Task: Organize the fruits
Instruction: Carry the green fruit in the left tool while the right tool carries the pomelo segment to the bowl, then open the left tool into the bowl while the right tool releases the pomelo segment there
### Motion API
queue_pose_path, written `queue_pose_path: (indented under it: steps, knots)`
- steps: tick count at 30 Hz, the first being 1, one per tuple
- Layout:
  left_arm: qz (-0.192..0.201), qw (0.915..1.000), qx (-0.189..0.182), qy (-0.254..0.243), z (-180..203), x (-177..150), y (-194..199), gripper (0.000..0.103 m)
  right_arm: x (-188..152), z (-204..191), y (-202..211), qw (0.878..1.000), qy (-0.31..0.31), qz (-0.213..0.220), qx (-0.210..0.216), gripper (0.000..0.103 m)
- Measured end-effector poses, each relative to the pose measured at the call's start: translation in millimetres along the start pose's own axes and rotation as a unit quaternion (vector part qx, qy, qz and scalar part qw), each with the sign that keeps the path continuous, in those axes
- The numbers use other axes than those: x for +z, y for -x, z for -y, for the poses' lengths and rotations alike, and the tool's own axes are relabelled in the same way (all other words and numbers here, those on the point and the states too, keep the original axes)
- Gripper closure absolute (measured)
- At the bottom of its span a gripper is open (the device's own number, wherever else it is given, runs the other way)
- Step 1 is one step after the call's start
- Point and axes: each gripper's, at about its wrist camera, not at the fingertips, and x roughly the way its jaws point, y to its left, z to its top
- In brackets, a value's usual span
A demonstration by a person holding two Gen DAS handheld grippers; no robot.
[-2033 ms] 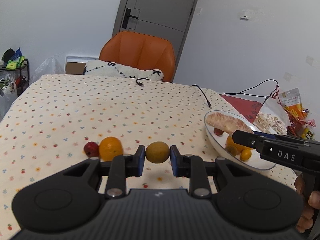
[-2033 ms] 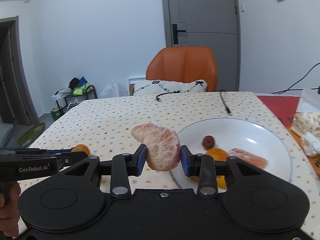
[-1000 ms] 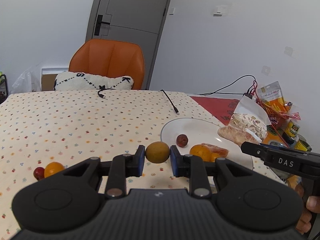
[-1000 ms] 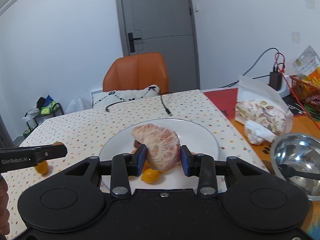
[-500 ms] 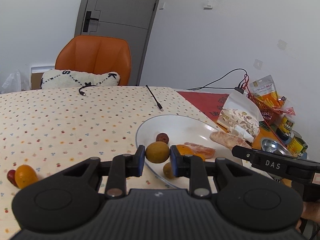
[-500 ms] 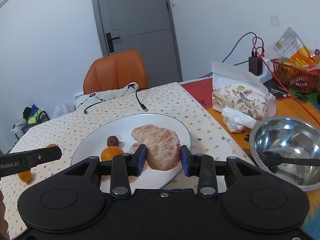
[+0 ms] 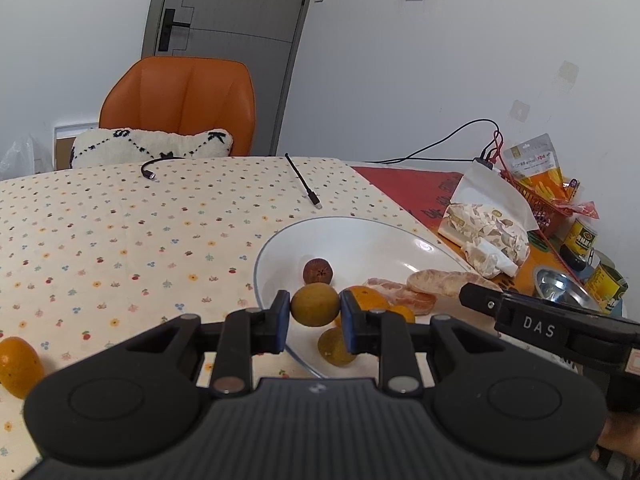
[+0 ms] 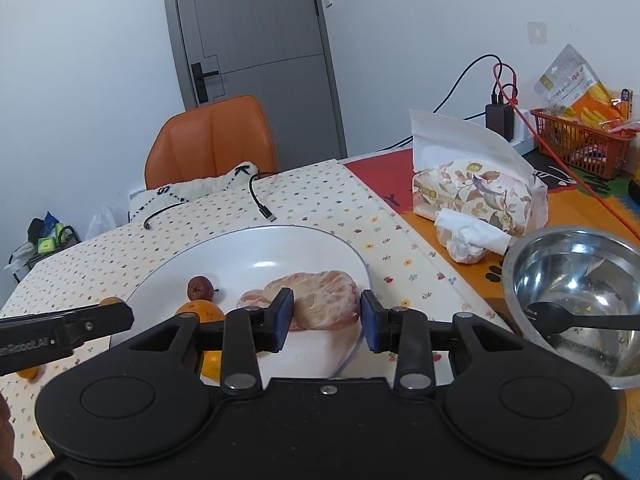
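Right wrist: pomelo segment [image 8: 320, 300] lies lengthwise left-right between opening tongs [image 8: 326, 314].

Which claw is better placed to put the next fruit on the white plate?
Left, probably. The left claw is shut on a yellow-green fruit above the plate rim. The right claw is opening around the peeled pomelo piece, seemingly resting there.

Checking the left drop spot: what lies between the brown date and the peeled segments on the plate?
An orange fruit sits low in that gap; the plate above it is bare. Right wrist view shows it.
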Motion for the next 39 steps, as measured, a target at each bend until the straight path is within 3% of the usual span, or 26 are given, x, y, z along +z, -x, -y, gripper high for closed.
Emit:
queue_pose_path:
  steps: [5, 12, 26, 35, 39]
  knots:
    - [-0.004, 1.0, 0.001, 0.0, -1, 0, -9, 0.078, -1, -8, 7, 0.999, 0.01, -0.019, 0.029, 0.047]
    - [-0.009, 0.9999, 0.0, 0.008, -5, 1, -12, 0.078, -7, -23, 18, 0.995, 0.031, -0.036, 0.085, 0.047]
    - [-0.007, 0.9995, 0.014, 0.027, -21, -3, 12, 0.069, -4, -39, 32, 0.992, 0.044, -0.029, 0.116, 0.047]
    - [-0.003, 0.9979, 0.044, 0.048, -46, -7, 43, 0.04, -1, -50, 40, 0.99, 0.047, -0.025, 0.129, 0.041]
    - [0.005, 0.9972, 0.05, 0.056, -57, -6, 59, 0.03, 1, -57, 43, 0.989, 0.05, -0.024, 0.137, 0.032]
